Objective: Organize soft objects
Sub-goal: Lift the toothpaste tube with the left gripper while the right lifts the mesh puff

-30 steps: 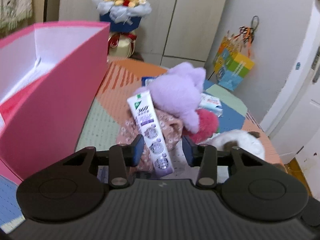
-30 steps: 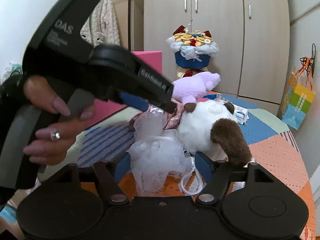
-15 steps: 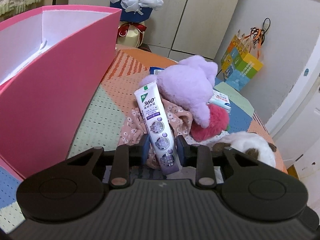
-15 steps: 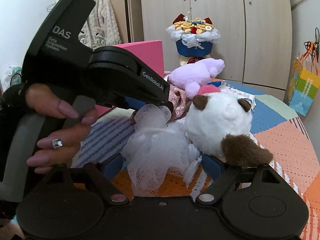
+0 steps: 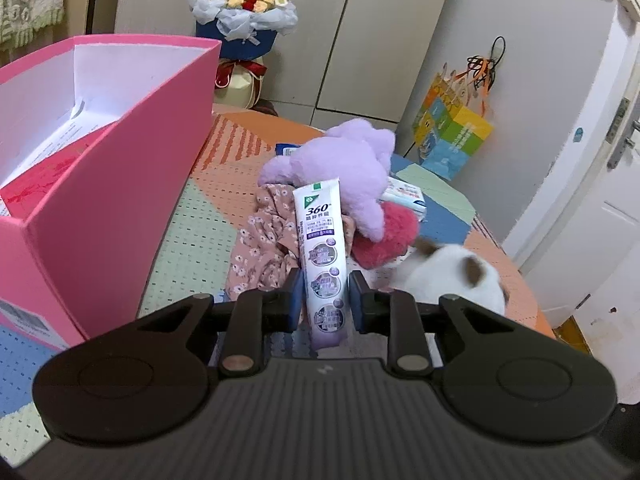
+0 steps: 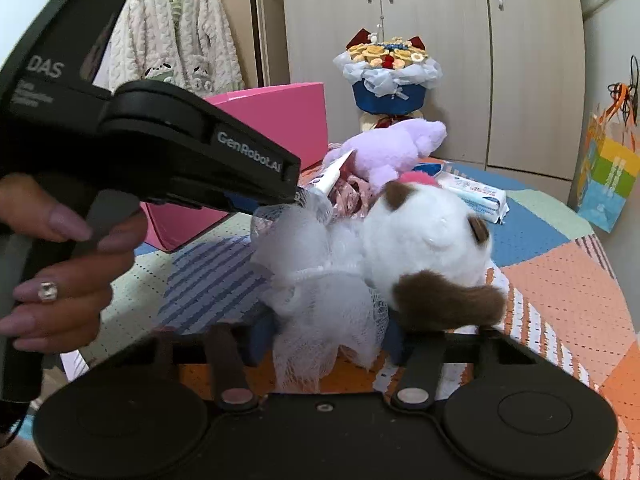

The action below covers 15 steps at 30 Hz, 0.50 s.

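Note:
My left gripper [image 5: 325,298] is shut on a white and purple toothpaste tube [image 5: 322,256] and holds it above the pile. Behind it lie a floral cloth [image 5: 264,248], a purple plush [image 5: 348,168], a red fluffy thing [image 5: 386,236] and a white and brown plush [image 5: 452,272]. My right gripper [image 6: 326,340] is shut on a white mesh bath sponge [image 6: 320,292], with the white and brown plush [image 6: 424,240] pressed against its right side. The left gripper's body [image 6: 160,148] fills the left of the right wrist view.
An open pink box [image 5: 108,176] stands at the left on the patchwork table mat [image 5: 200,236]. A wipes pack [image 6: 474,196] lies behind the plush. A flower bouquet [image 5: 244,12], wardrobe doors and a colourful paper bag [image 5: 452,140] stand beyond the table.
My left gripper closed on the toothpaste tube and lifted it. My right gripper closed on the mesh sponge, and the white plush shifted with it.

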### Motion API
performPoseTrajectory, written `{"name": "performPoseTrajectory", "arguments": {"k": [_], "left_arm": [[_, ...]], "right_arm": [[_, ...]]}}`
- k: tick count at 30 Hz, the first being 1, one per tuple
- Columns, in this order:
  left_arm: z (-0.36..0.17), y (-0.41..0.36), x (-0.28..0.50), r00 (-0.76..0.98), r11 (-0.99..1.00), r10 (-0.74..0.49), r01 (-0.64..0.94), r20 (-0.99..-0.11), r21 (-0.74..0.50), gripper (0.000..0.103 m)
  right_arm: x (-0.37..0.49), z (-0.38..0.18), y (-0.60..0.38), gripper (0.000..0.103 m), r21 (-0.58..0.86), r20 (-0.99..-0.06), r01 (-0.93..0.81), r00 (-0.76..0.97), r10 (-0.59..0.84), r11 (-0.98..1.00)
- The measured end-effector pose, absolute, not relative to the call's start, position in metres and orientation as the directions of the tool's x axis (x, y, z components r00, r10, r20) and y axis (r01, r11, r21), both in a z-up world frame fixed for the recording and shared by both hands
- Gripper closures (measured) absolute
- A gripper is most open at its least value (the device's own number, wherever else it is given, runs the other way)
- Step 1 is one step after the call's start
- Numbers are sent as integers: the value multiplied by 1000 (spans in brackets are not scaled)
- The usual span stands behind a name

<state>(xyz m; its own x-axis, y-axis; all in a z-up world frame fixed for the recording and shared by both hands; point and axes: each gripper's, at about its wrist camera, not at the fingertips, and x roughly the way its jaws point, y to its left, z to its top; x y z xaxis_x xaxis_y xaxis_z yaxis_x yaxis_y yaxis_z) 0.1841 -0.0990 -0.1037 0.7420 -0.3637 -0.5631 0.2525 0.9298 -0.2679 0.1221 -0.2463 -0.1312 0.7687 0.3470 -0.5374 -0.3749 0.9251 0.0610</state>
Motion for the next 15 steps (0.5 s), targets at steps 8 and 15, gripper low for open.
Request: {"name": "performPoseTrajectory", "arguments": {"k": [8,15], "left_arm": [[-100,-89,168,729,932,-360,251,-582,-262,80],[-102,-89,156,670,951,-307,238,-676,-197,80]], "right_arm": [[100,-128,-235,25,-90,-542,-340,805,240,936],[79,-113,-228,25,-137,-519,-410,805,287,902]]}}
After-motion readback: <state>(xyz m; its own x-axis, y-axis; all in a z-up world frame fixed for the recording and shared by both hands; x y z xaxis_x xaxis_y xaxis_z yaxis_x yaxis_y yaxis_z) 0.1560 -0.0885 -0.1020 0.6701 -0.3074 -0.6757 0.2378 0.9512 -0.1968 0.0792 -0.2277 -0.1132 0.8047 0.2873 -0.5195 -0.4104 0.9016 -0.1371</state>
